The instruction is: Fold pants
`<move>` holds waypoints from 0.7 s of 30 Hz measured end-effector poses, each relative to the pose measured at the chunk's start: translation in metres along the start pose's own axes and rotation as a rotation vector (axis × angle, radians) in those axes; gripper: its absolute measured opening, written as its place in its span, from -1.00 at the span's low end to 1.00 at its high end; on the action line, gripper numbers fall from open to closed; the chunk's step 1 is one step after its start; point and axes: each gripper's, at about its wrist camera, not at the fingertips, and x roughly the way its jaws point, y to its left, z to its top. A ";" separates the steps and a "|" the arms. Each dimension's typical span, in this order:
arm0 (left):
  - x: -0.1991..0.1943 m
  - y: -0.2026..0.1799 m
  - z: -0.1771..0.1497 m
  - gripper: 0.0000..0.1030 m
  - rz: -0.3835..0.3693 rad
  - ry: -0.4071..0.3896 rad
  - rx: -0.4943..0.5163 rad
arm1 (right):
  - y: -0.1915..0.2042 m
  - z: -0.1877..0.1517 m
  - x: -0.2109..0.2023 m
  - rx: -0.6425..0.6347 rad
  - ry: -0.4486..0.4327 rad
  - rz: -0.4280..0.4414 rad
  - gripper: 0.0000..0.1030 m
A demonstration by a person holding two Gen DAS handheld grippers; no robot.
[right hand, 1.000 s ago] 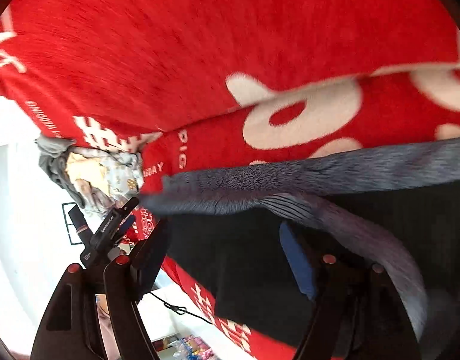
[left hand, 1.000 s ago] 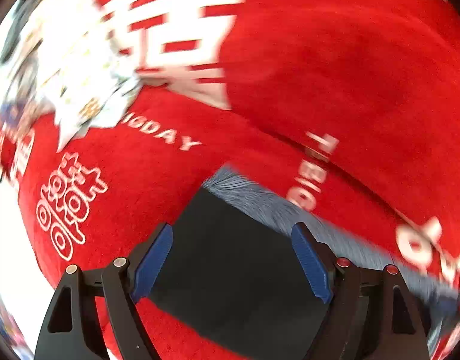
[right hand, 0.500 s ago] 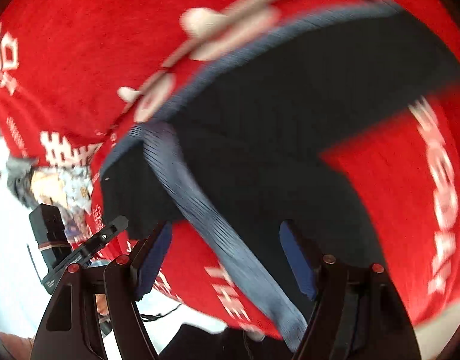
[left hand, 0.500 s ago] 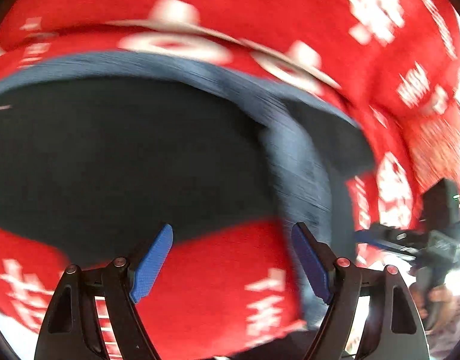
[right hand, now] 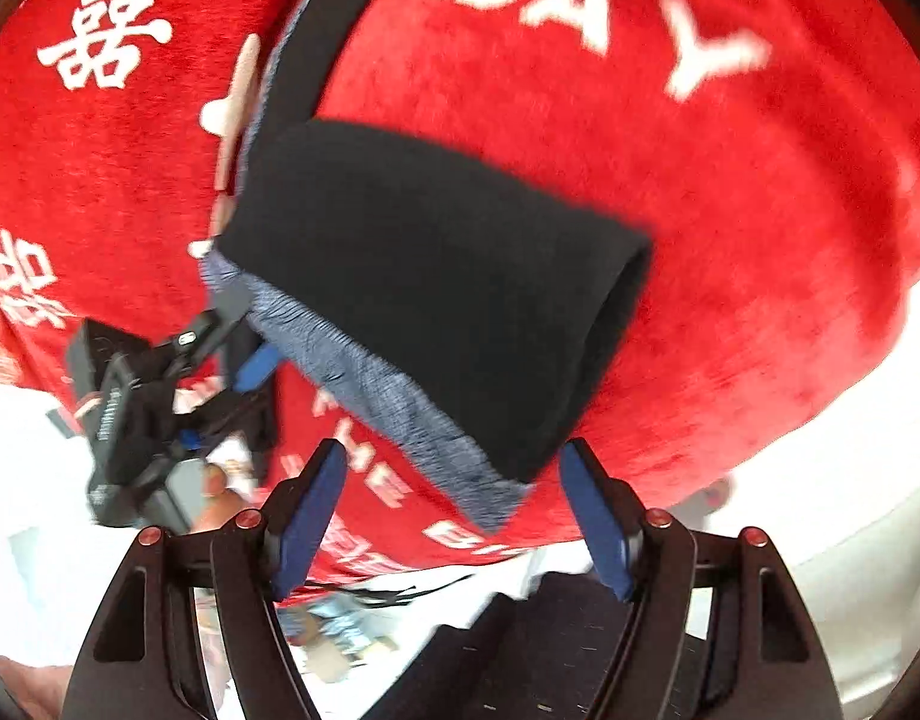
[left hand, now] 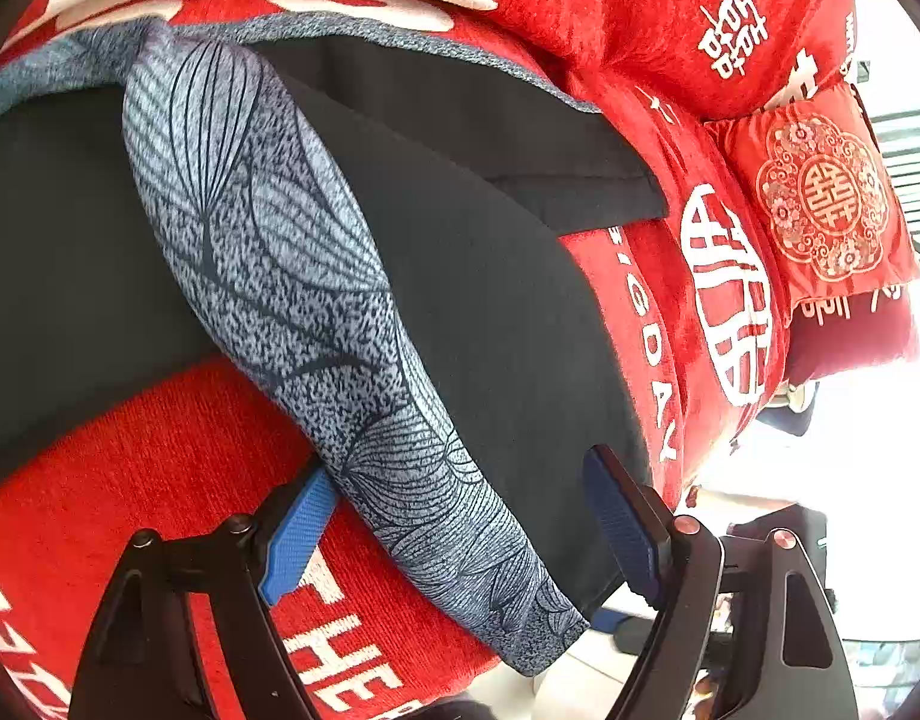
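Black pants point(left hand: 490, 276) with a grey patterned side panel point(left hand: 291, 252) lie on a red blanket point(left hand: 159, 450), reaching its near edge. Left hand-held gripper point(left hand: 460, 540) and right hand-held gripper point(right hand: 453, 516) both stand released, jaws spread over the pants' edge, grasping nothing.

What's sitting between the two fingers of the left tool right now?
In the left wrist view, the pants' grey patterned band runs between the left tool's open fingers.

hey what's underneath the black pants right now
The black pants lie on a red blanket with white lettering, which shows all around them. Whatever is beneath the blanket is covered.
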 end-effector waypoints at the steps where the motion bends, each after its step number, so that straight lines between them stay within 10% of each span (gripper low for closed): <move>1: 0.000 0.001 -0.001 0.60 -0.007 -0.006 -0.003 | -0.004 -0.001 0.006 0.020 0.000 0.019 0.47; 4: -0.002 0.003 -0.002 0.60 -0.028 -0.009 -0.032 | -0.004 -0.002 0.020 0.036 0.022 0.034 -0.20; 5: -0.004 0.004 0.000 0.60 -0.038 -0.007 -0.048 | 0.000 -0.002 0.022 0.036 0.041 0.038 -0.76; 12: -0.034 -0.028 0.035 0.60 -0.066 -0.097 -0.100 | 0.077 0.054 -0.024 -0.125 0.017 0.146 -0.79; 21: -0.041 -0.061 0.158 0.60 0.024 -0.270 -0.090 | 0.168 0.231 -0.088 -0.276 -0.120 0.144 -0.77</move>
